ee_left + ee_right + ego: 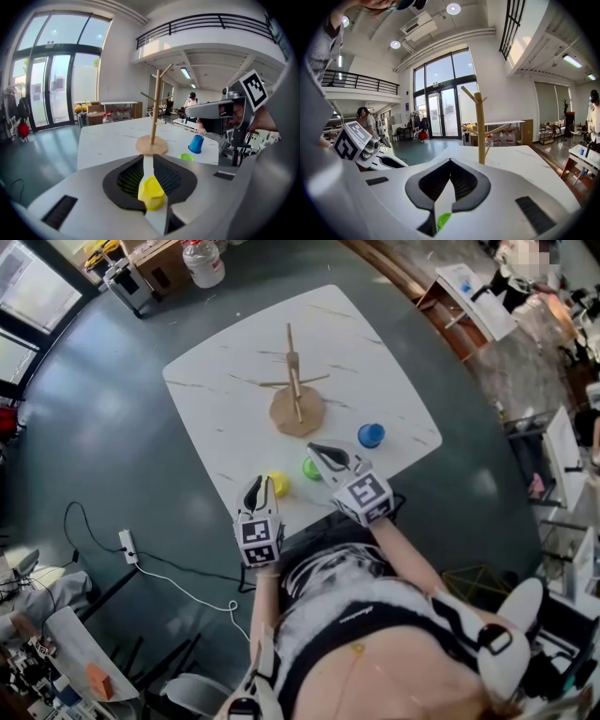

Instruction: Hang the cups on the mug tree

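Observation:
The wooden mug tree (pixel 294 381) stands bare in the middle of the white table (pixel 216 399); it also shows as the mug tree (pixel 154 117) and the mug tree (pixel 480 126). A blue cup (pixel 371 435) stands upside down to its right. My left gripper (pixel 255 488) is low at the table's near edge, jaws slightly apart, with the yellow cup (pixel 151 192) in the gap between them. I cannot see the pads pressing on it. My right gripper (pixel 323 454) has its tips together, and the green cup (pixel 310 469) sits just beside and under it.
The near table edge runs right under both grippers. A water bottle (pixel 202 261) and boxes sit on the floor beyond the far corner. A power strip (pixel 128 546) with its cable lies on the floor to the left. Desks and chairs stand at the right.

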Available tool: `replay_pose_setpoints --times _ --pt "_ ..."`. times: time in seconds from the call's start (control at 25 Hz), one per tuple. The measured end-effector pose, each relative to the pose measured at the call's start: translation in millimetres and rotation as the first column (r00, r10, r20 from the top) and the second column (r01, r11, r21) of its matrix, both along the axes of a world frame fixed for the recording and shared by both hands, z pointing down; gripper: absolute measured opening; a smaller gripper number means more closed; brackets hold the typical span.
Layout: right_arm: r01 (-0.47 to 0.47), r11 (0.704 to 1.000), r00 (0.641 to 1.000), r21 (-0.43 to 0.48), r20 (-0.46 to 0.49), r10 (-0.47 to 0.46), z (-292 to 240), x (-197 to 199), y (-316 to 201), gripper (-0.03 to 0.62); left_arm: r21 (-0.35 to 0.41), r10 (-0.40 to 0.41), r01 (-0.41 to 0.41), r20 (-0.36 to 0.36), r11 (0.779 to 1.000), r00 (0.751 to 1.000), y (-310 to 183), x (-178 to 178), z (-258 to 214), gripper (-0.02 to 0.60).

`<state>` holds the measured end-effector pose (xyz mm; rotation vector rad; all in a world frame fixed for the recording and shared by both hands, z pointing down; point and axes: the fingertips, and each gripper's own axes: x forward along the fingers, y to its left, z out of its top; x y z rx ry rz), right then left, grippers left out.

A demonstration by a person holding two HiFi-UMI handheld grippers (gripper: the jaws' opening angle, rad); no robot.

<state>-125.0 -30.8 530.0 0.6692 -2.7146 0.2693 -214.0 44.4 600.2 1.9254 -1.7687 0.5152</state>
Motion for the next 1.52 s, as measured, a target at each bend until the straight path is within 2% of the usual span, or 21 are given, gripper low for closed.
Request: replay_pose_setpoints --times 0.36,0.64,0.8,0.92,1.08,1.52 --pt "-0.025 1.0 1.0 -0.016 0.001 0.025 5.1 7.6 -5.0 0.003 -0.124 0.042 -0.044 -0.015 0.991 0.999 9.3 8.0 36.5 0.143" --pt "-0.053 0.998 0.999 -0.019 0.013 0.053 7.7 14.6 -10.6 0.003 -0.235 0.113 -0.114 -0.018 0.965 0.993 10.2 17.9 59.0 0.234" --pt "-0.067 0.998 0.998 -0.018 0.018 0.067 5.1 19.6 -15.8 0.003 -0.276 0.147 -0.142 -0.002 0.95 0.989 9.8 22.9 68.5 0.246" --pt "-0.058 0.998 0.998 -0.022 -0.012 0.058 7.2 25.7 -16.6 0.003 -0.302 0.161 -0.153 0.002 0.941 0.987 10.5 25.3 75.6 0.249" --pt "-0.082 0.997 0.996 -0.016 0.021 0.082 3.7 27.6 -22.6 0.003 -0.329 0.165 -0.155 0.003 0.932 0.986 13.4 24.6 81.9 0.25" --pt "-0.081 0.996 0.996 -0.03 0.026 0.082 1.0 36.8 -32.4 0.003 -0.314 0.108 -0.1 0.009 0.944 0.994 6.8 18.9 73.4 0.235"
